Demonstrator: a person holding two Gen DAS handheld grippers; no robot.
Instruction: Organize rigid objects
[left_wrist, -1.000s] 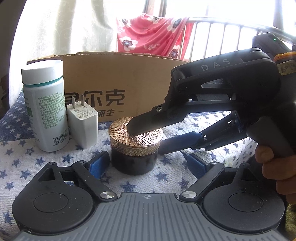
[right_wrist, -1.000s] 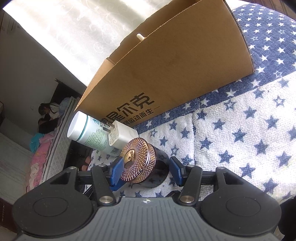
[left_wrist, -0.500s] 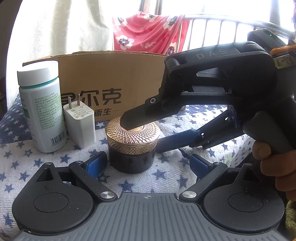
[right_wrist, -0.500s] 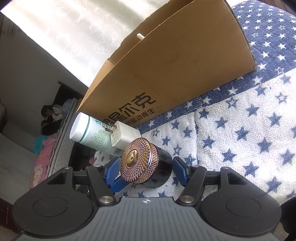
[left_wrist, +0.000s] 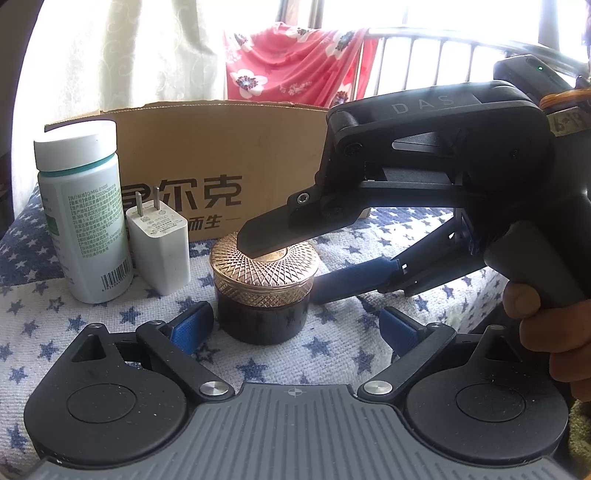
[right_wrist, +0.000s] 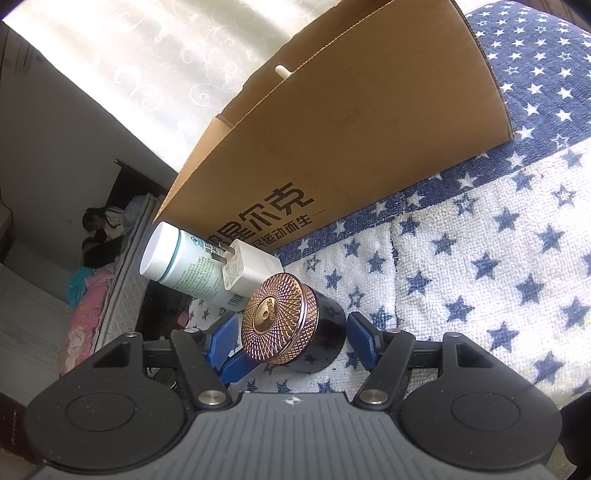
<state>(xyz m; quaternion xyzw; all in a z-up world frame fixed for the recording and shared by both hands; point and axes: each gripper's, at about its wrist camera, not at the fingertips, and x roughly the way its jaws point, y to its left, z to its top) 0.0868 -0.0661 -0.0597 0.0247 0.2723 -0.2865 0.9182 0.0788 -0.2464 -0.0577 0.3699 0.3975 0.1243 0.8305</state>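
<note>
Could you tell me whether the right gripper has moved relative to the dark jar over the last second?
Yes. In the right wrist view the dark jar now sits deeper between the pads of the right gripper, so it has advanced toward the cardboard box.

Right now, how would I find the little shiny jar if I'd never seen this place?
Find the big brown cardboard box on the starry cloth. Three things stand before it: a white bottle, a white charger, then the jar. It alone is short, round and dark, with a coppery criss-cross lid.
</note>
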